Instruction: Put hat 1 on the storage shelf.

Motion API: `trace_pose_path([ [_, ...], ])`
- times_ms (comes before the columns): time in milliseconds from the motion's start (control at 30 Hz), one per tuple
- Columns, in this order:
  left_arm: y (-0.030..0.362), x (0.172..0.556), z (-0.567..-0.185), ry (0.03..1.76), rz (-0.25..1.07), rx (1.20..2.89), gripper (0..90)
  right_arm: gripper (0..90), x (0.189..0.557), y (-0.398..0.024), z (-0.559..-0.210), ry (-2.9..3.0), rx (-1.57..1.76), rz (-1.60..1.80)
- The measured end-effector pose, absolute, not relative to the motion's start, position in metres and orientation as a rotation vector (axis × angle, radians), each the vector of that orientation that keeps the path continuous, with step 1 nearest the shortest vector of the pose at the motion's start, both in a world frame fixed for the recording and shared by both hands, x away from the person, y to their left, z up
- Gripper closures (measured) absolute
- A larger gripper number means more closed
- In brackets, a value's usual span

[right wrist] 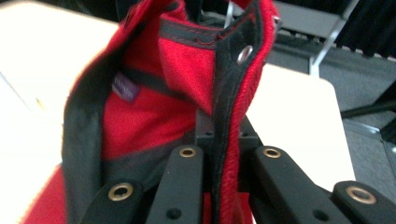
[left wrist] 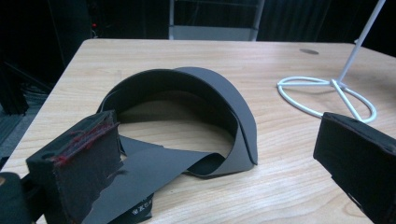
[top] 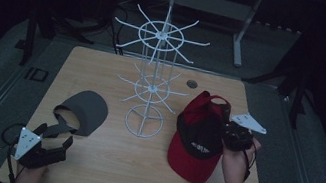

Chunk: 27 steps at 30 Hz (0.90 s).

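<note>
The red fabric baseball cap with black panels [top: 196, 143] was gripped at its rim by the right hand-held gripper [top: 226, 125], whose jaws were clamped tight on the black-edged red cloth [right wrist: 233, 84]. The cap was seen at the right side of the light wooden desk [top: 103, 162], its back raised while its peak hung low near the desk. The left hand-held gripper [top: 54, 136] was held near the front left corner with its 2 jaws spread wide and nothing between them. Just beyond it, a dark grey sun visor [left wrist: 196, 112] lay on the desk. A white wire display stand [top: 153, 79] stood between visor and cap.
</note>
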State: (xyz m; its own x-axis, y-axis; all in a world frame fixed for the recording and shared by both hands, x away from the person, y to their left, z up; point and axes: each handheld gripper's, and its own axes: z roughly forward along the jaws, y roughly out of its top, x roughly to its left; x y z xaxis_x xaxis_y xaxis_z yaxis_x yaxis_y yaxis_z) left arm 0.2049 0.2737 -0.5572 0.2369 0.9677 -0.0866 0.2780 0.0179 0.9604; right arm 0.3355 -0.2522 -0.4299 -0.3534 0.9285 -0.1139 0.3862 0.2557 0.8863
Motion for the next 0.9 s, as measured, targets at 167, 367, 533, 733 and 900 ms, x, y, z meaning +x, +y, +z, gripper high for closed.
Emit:
trace_pose_path([
  [167,0.27,0.203,-0.551,1.21,0.773,1.487,1.1,85.8,0.324,-0.258,-0.409,1.835,1.175,1.128],
  [367,0.262,0.203,-0.541,1.161,0.662,1.551,1.1,85.8,0.311,-0.261,-0.395,1.826,1.153,1.16],
  [533,0.254,0.202,-0.528,1.092,0.624,1.581,1.1,85.8,0.305,-0.264,-0.392,1.83,1.14,1.176],
  [733,0.243,0.202,-0.505,1.02,0.584,1.587,1.6,85.8,0.298,-0.266,-0.386,1.831,1.132,1.21],
  [900,0.229,0.203,-0.488,0.966,0.551,1.605,1.6,85.8,0.29,-0.263,-0.378,1.829,1.107,1.22],
])
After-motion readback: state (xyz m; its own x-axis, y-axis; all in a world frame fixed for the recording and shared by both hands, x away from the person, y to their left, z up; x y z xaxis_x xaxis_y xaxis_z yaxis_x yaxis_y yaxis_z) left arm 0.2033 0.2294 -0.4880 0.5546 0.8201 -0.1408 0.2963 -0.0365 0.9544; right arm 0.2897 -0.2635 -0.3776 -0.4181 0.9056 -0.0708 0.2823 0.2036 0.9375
